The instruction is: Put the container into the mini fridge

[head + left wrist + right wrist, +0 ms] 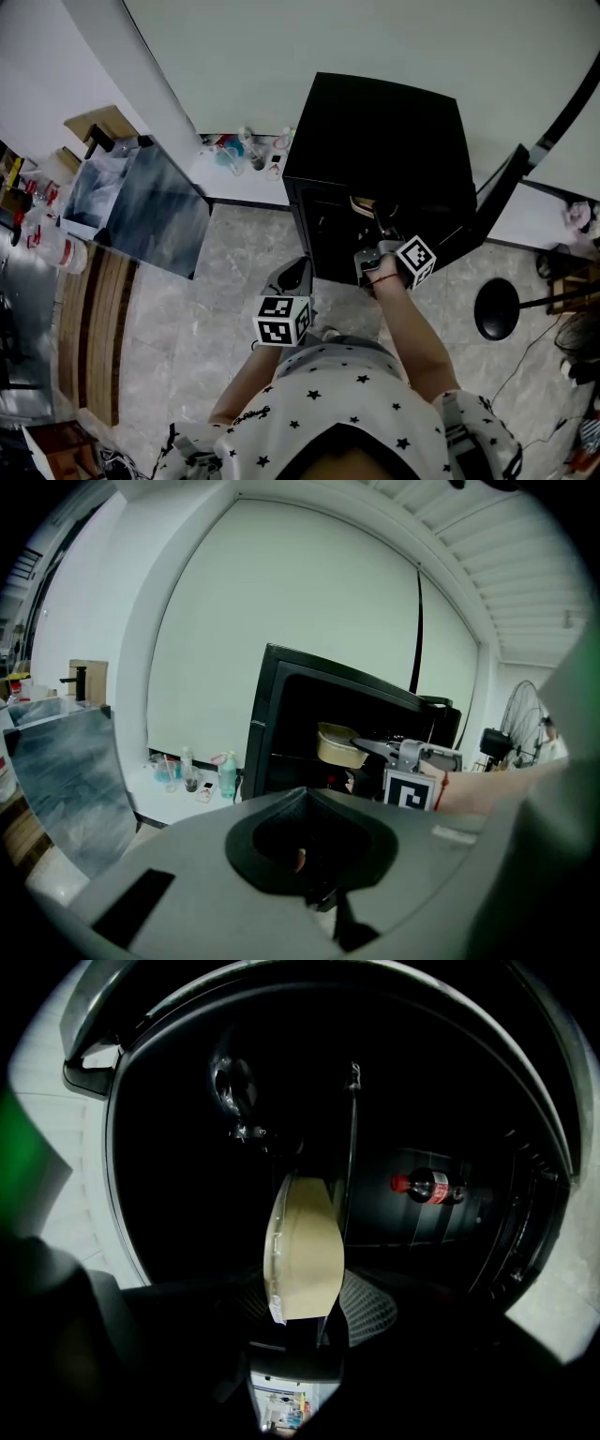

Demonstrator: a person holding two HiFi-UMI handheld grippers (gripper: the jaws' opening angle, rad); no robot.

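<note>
The black mini fridge point(375, 141) stands against the wall with its door point(499, 197) swung open to the right. My right gripper point(376, 223) is shut on a beige lidded container point(363, 203) and holds it at the fridge's mouth. In the right gripper view the container point(302, 1251) stands on edge between the pads, in front of the dark fridge interior point(187, 1185). From the left gripper view the container point(339, 745) hangs just inside the opening. My left gripper point(296, 275) sits lower left, near the person's body, jaws together and holding nothing.
A cola bottle point(432, 1186) lies in the fridge door shelf. Bottles and cups point(246, 150) stand on a low white ledge left of the fridge. A glossy grey slab point(150, 202) leans at the left. A black round stool point(497, 309) stands to the right, a fan point(508, 731) beyond.
</note>
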